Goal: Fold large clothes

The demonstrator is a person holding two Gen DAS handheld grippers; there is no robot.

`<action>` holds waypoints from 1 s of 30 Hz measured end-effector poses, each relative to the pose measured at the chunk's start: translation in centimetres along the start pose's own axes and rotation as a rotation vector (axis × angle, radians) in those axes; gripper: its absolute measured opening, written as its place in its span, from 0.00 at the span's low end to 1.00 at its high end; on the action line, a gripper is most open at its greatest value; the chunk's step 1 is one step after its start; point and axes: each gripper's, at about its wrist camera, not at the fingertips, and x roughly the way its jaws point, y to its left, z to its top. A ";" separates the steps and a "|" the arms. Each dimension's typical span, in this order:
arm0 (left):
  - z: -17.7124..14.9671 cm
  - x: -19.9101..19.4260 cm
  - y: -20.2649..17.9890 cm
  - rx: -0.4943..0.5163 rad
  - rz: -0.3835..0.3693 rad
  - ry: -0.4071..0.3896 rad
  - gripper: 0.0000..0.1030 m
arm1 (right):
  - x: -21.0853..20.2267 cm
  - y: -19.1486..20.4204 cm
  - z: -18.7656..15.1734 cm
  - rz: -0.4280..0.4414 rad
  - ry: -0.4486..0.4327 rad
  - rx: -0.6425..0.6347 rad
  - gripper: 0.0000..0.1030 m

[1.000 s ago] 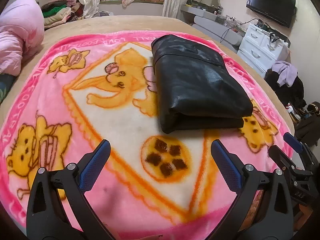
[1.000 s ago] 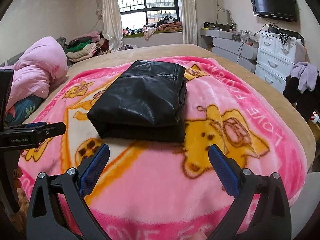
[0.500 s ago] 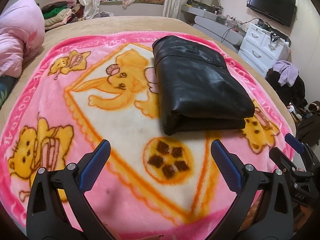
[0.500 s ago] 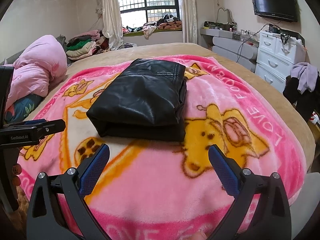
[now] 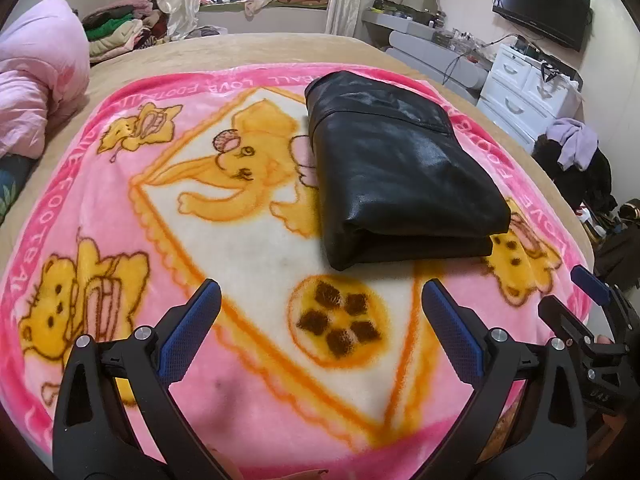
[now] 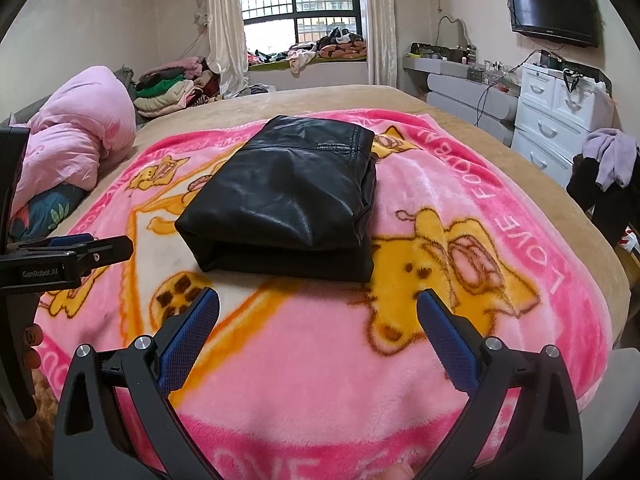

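A black leather garment (image 5: 396, 168) lies folded into a thick rectangle on the pink cartoon blanket (image 5: 248, 240); it also shows in the right wrist view (image 6: 288, 200). My left gripper (image 5: 320, 304) is open and empty, above the blanket, short of the garment's near edge. My right gripper (image 6: 318, 308) is open and empty, also short of the garment, over the pink blanket (image 6: 320, 360). The right gripper shows at the right edge of the left wrist view (image 5: 592, 320); the left gripper shows at the left edge of the right wrist view (image 6: 68, 256).
A pink quilt (image 6: 76, 128) is piled at the bed's left side. Stacked clothes (image 6: 168, 88) lie by the window. A white drawer unit (image 6: 560, 120), a grey shelf and clothes on a chair (image 6: 608, 168) stand to the right of the bed.
Both grippers have drawn back and risen slightly; the garment sits a little farther off in both views. Both stay open and the garment has not moved.
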 end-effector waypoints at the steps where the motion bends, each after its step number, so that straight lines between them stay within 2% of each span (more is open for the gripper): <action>1: 0.0 0.0 -0.1 0.001 0.001 0.000 0.92 | 0.0 0.0 0.0 0.000 0.001 -0.002 0.96; 30: 0.0 0.0 0.5 -0.001 0.032 0.003 0.92 | 0.1 0.0 -0.1 -0.002 0.006 -0.003 0.96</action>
